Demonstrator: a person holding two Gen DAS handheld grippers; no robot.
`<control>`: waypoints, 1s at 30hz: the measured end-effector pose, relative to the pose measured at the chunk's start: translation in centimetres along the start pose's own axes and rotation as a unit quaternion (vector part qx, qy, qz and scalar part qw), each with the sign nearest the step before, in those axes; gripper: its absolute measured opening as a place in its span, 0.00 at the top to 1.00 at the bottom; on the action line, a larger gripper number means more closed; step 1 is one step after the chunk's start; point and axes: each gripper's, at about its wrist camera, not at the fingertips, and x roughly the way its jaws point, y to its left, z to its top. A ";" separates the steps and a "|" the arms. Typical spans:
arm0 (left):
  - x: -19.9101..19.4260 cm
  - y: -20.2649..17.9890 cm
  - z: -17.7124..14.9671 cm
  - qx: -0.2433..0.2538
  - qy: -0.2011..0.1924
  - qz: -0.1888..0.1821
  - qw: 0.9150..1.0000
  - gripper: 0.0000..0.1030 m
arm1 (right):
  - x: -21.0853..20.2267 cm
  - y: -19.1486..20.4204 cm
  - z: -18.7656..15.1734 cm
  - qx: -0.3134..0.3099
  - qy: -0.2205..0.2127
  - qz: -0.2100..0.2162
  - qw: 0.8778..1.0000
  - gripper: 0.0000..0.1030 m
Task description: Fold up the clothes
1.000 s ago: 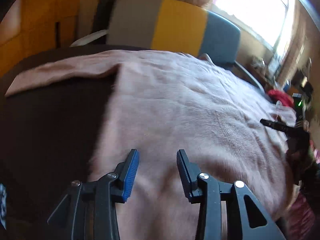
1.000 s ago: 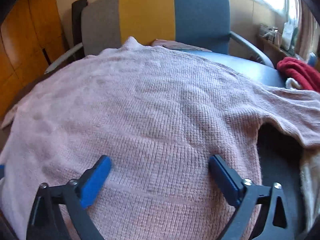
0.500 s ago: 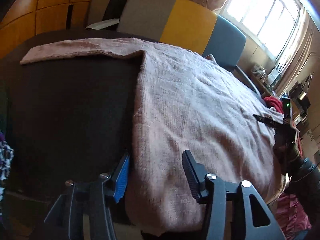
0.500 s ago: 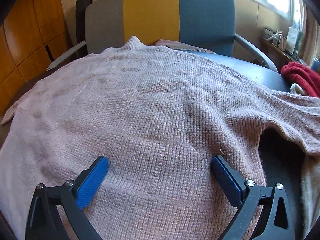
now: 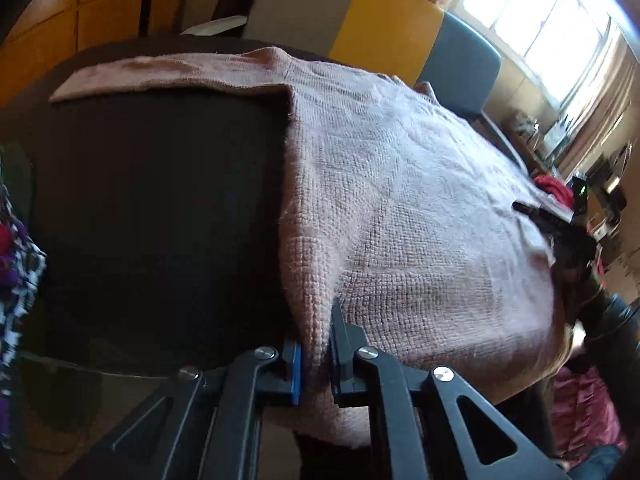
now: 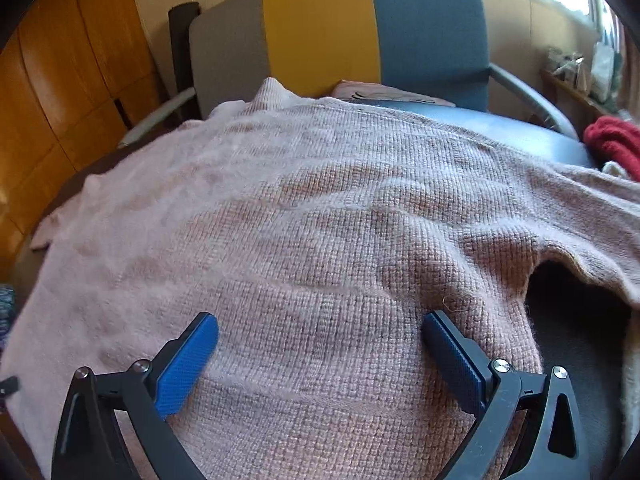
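A lived-in home room. Behind the striped armchair [image 6: 340, 36] stand wooden wall panels [image 6: 76, 92]; right of it, a sunlit window [image 5: 548, 28].

left gripper [image 5: 316, 354]: jaws clamped together | right gripper [image 6: 320, 344]: jaws spread wide

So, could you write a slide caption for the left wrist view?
Left gripper shut on the hem edge of a pink knit sweater spread over a dark table.

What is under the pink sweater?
The pink sweater lies on a dark surface, bare beside it. The surface under the knit is covered. The left claw pinches its near edge; the right claw hovers open above it.
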 end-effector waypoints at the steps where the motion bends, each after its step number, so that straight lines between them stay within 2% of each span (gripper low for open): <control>1: 0.1 -0.4 0.1 0.008 0.004 0.006 1.000 0.91 | -0.1 -0.2 0.0 0.001 0.000 0.007 1.000 0.00; 3: -0.3 -0.9 0.5 0.013 -0.001 0.011 1.000 0.89 | -0.4 -0.5 0.0 0.007 -0.002 0.020 1.000 0.00; 6: -1.7 -1.6 1.4 0.004 -0.029 0.005 1.000 0.83 | -1.6 -0.8 0.1 0.014 0.001 0.042 0.999 0.00; 8: -2.9 -2.2 1.8 0.007 -0.059 0.004 0.998 0.83 | -3.4 -0.5 -0.6 0.008 -0.010 0.057 0.998 0.00; 10: -3.4 -3.5 2.6 0.025 -0.081 0.002 0.996 0.80 | -5.3 -0.3 -1.4 0.001 -0.022 0.072 0.997 0.00; 12: -3.5 -5.1 3.2 0.050 -0.095 -0.003 0.994 0.79 | -7.0 0.9 -2.8 -0.034 -0.018 0.074 0.996 0.00; 15: -1.7 -8.0 2.7 0.097 -0.081 -0.018 0.992 0.76 | -7.7 3.0 -4.9 -0.103 0.004 0.071 0.992 0.00; 18: 1.0 -10.7 1.3 0.147 -0.052 -0.016 0.988 0.75 | -7.1 5.1 -8.2 -0.181 0.049 0.049 0.981 0.00; 21: 3.5 -10.7 -0.5 0.169 -0.009 0.006 0.986 0.75 | -7.7 4.6 -10.7 -0.184 0.061 0.049 0.980 0.00; 27: 2.4 -9.1 -2.9 0.153 -0.004 0.008 0.988 0.73 | -9.7 3.4 -14.9 -0.210 0.048 0.036 0.976 0.00; 30: 2.1 -9.3 -3.9 0.176 0.001 0.026 0.984 0.73 | -9.9 3.5 -15.1 -0.218 0.058 0.030 0.974 0.00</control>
